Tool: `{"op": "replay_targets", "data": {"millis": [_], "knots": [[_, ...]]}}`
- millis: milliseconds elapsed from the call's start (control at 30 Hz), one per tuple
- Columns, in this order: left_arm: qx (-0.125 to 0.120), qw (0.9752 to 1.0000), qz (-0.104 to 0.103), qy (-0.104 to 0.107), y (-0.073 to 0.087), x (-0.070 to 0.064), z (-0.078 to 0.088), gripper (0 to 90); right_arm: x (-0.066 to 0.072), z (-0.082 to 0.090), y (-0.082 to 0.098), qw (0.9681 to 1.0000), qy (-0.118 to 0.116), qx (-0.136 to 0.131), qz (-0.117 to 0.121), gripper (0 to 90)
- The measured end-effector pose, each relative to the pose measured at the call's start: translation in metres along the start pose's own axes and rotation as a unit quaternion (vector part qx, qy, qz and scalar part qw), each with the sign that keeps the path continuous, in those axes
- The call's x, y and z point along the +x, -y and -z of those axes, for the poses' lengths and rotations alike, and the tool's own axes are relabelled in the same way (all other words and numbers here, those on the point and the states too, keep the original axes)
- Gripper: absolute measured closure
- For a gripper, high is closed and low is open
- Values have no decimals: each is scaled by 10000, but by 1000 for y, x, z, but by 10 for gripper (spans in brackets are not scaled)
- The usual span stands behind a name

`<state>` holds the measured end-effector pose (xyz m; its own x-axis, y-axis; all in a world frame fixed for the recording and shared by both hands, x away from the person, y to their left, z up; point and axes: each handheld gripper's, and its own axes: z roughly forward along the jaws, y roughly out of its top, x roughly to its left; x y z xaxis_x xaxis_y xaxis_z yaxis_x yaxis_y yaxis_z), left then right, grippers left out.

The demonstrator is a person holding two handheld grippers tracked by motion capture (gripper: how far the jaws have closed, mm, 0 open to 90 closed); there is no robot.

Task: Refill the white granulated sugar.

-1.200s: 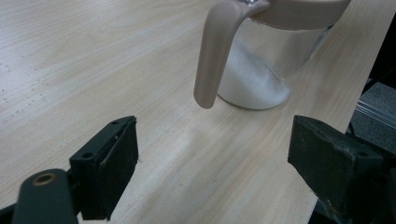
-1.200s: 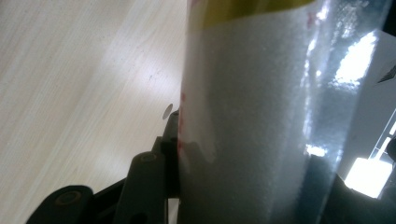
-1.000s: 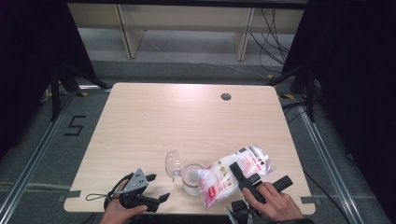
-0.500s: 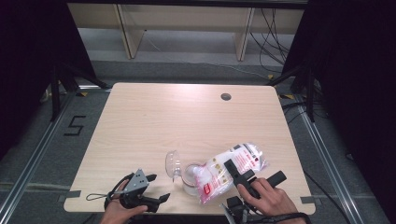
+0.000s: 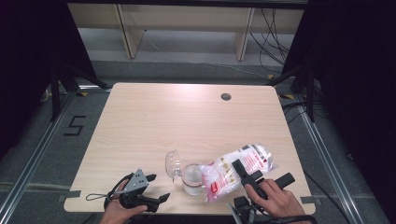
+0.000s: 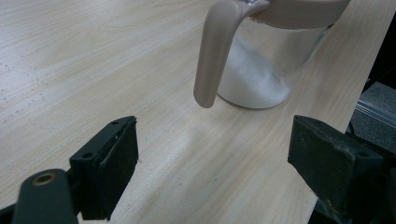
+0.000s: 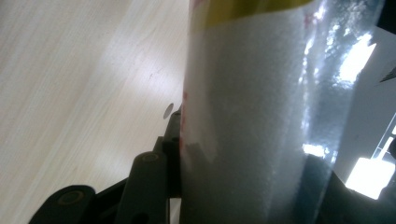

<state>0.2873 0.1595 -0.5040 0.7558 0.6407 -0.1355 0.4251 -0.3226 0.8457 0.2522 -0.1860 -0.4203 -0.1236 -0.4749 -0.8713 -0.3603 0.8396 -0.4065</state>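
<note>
Your right gripper is clamped around a clear bag of white powder, a jaw on each side of it. You hold that bag tilted, its lower end at the mouth of the glass jar, which stands near the front edge of the desk with its hinged lid swung back. Your left gripper rests on the desk to the left of the jar, jaws wide apart and holding nothing, aimed at the jar's base, where white powder has settled.
</note>
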Motion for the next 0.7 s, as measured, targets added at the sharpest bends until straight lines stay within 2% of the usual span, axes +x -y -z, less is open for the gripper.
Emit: {"op": "replay_targets", "data": {"millis": [67, 100, 133, 200, 233, 267, 300, 333, 367, 400, 433, 467, 567, 600, 700], "knots": [[48, 9999, -97, -24, 0, 3, 0, 158, 2, 2, 1, 10000, -25, 4, -56, 642], [87, 9998, -148, -33, 0, 3, 1, 158, 1, 1, 1, 10000, -4, -57, 80, 642], [-27, 10000, -39, 19, 0, 1, -1, 158, 1, 2, 1, 9999, -4, -56, 115, 642], [88, 9998, -161, -41, 0, 3, 1, 158, 3, 5, 1, 10000, -22, -14, 48, 643], [82, 9998, -152, -39, 0, 3, 1, 158, 2, 6, 1, 9999, -80, -27, 136, 644], [-20, 10000, -48, 16, 0, 2, -1, 158, 4, 6, 0, 10000, -61, -11, -14, 644], [-4, 10000, -99, -1, 0, 2, 0, 158, 4, 7, 0, 10000, -22, -12, 24, 645], [87, 9996, -280, -15, -1, 5, 1, 158, 3, 7, -1, 10000, -27, -13, 45, 645], [-8, 10000, 8, -1, 0, 0, 0, 158, 3, 7, -2, 9999, -67, -17, 78, 645], [81, 9999, -116, -49, 0, 2, 1, 158, 4, 7, -3, 10000, -74, -25, 19, 646], [80, 9999, -145, -43, 0, 3, 0, 158, 3, 7, -4, 9999, -61, -29, 111, 646], [30, 10000, -86, -9, 0, 2, 0, 158, 1, 7, -5, 9997, -73, -11, 239, 646], [112, 9998, -166, -62, 0, 3, 1, 158, 0, 7, -8, 9995, -71, -48, 315, 647], [35, 9999, -100, -15, 0, 2, 0, 158, 0, 7, -9, 9994, -70, -47, 334, 647], [2, 10000, -3, -7, 0, 0, 0, 158, -2, 6, -9, 9994, -47, -70, 344, 647]]}}
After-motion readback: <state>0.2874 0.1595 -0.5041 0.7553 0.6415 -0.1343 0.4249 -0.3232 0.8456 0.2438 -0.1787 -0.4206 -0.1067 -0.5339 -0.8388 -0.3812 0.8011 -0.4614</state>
